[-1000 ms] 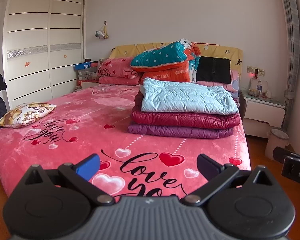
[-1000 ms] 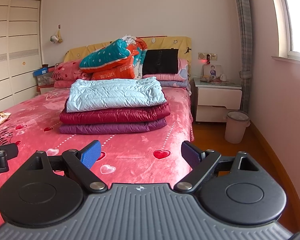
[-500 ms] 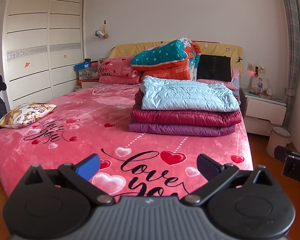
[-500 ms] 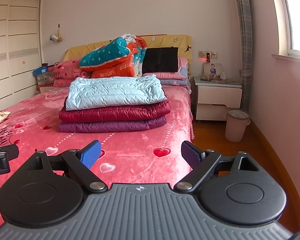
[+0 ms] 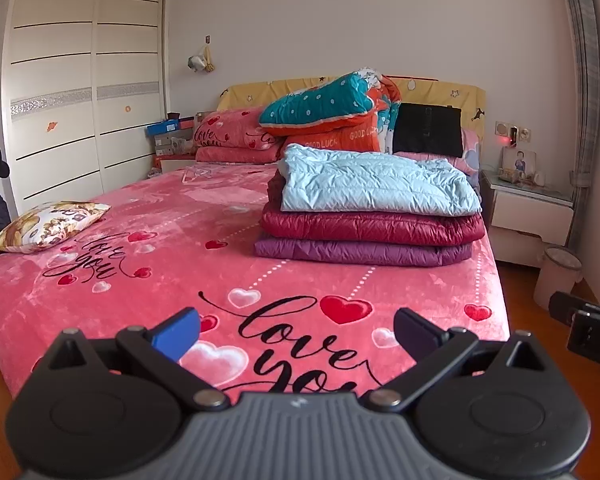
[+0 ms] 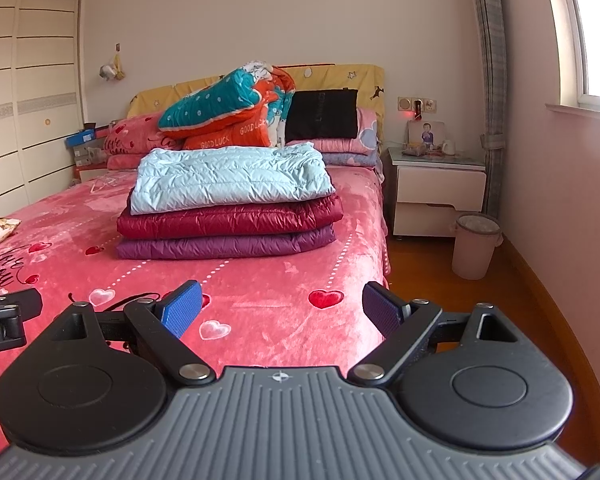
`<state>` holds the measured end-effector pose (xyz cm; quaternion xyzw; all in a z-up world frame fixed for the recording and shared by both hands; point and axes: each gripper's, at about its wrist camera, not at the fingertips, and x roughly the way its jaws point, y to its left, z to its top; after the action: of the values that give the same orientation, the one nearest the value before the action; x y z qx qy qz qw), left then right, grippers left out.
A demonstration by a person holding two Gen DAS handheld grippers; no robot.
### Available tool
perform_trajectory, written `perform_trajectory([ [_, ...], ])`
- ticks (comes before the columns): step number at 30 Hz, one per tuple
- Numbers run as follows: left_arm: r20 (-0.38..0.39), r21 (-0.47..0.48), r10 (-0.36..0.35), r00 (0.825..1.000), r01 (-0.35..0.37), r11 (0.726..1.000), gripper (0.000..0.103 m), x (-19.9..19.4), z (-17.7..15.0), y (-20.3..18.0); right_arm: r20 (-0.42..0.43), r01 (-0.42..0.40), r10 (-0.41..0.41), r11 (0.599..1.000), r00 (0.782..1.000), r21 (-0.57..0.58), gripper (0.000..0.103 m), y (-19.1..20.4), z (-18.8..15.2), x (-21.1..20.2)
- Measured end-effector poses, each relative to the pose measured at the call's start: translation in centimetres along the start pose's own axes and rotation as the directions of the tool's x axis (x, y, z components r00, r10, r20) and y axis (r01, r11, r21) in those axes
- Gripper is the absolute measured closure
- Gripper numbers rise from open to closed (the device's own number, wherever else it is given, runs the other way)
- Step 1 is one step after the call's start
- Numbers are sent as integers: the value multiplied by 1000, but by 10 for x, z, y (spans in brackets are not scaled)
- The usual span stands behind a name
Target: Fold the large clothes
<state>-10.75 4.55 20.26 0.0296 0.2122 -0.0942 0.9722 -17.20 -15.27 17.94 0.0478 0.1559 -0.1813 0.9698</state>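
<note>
Both claws are empty with fingers wide apart: our left gripper [image 5: 296, 334] and right gripper [image 6: 282, 308] hang over the foot of the bed [image 5: 180, 248]. Since a second ago we moved slightly closer to the folded stack [image 5: 368, 216]: light blue jacket [image 6: 232, 180] on top. It looks finished. Free blanket lies before it; the bed edge runs near the right.

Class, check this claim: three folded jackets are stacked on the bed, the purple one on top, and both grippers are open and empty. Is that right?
Not quite. The light blue jacket is on top; the purple jacket is at the bottom, under the dark red jacket, as the right wrist view shows. The rest holds: both the left gripper and the right gripper are open and empty.
</note>
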Motion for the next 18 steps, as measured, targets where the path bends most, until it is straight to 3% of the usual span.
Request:
perform_trajectory([
  [13,-20,23,-3,1000,4,1000,1,25,-13,-5,-30,-9,9,1000,1000,-1,0,-3,-11,22],
  [18,-51,-10,-3,999,2,1000,1,45,-25,2,-53,-25,24,1000,998,-14,0,-1,-17,40],
])
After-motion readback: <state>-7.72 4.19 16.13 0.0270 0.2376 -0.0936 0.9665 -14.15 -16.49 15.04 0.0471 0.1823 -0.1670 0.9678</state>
